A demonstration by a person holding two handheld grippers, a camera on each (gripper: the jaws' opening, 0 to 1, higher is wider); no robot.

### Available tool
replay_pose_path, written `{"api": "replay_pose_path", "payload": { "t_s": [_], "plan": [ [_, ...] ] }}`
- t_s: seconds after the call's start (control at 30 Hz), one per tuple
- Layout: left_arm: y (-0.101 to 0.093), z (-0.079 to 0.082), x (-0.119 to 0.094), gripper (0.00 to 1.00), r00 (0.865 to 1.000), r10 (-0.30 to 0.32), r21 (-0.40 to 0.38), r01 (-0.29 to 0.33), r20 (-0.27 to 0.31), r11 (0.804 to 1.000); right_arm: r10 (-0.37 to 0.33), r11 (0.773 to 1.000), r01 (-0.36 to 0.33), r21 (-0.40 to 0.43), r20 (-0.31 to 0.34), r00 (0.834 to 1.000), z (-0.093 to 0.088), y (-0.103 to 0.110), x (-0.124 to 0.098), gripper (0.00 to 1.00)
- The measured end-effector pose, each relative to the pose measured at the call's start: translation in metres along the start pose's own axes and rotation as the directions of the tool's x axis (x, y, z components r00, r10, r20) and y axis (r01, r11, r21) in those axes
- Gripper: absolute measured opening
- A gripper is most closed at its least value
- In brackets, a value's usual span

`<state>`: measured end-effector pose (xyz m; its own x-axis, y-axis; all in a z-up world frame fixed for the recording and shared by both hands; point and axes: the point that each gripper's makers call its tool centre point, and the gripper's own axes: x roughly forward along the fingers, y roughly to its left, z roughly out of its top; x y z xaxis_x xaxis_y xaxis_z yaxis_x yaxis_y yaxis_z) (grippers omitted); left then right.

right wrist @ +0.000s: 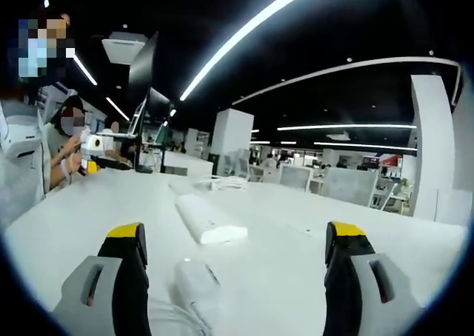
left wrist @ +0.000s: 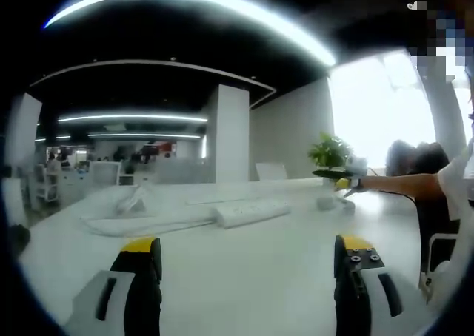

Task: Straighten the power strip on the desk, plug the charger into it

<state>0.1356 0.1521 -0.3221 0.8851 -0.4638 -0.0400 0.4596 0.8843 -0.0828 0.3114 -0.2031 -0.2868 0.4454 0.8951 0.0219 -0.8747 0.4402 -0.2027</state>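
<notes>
A white power strip (left wrist: 252,212) lies on the white desk (left wrist: 244,277), angled, ahead of my left gripper (left wrist: 248,258), whose yellow-tipped jaws stand wide apart and hold nothing. In the right gripper view the same power strip (right wrist: 209,220) stretches away from me at mid-left. A white charger block (right wrist: 198,283) with its cable lies close in, between the jaws of my right gripper (right wrist: 235,251), nearer the left jaw. That gripper is open and touches nothing.
A white cable (left wrist: 141,221) loops on the desk left of the strip. A person's arm (left wrist: 392,184) reaches over the desk's far right, holding another gripper (right wrist: 92,162). A potted plant (left wrist: 329,152), monitors (right wrist: 144,77) and office desks stand beyond.
</notes>
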Motion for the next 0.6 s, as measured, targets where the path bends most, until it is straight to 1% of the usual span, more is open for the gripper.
{"api": "replay_pose_path", "payload": {
  "t_s": [0.2, 0.23, 0.4, 0.6],
  "plan": [
    [-0.001, 0.0, 0.001, 0.99, 1.0, -0.003, 0.002, 0.003, -0.003, 1.0, 0.049, 0.999, -0.049, 0.001, -0.003, 0.999, -0.006, 0.009, 0.002, 1.0],
    [-0.001, 0.0, 0.001, 0.99, 1.0, -0.003, 0.001, 0.003, -0.003, 1.0, 0.056, 0.998, -0.056, 0.01, -0.012, 0.998, -0.009, 0.009, 0.002, 1.0],
    [-0.001, 0.001, 0.001, 0.99, 1.0, -0.004, 0.0, 0.004, -0.003, 1.0, 0.074, 0.997, -0.074, 0.015, -0.03, 0.997, -0.017, 0.012, 0.003, 0.99],
    [-0.001, 0.002, 0.001, 0.99, 1.0, -0.003, -0.001, 0.003, -0.001, 1.0, 0.087, 0.996, -0.086, 0.018, -0.04, 0.995, -0.024, 0.011, 0.002, 0.95]
  ]
}}
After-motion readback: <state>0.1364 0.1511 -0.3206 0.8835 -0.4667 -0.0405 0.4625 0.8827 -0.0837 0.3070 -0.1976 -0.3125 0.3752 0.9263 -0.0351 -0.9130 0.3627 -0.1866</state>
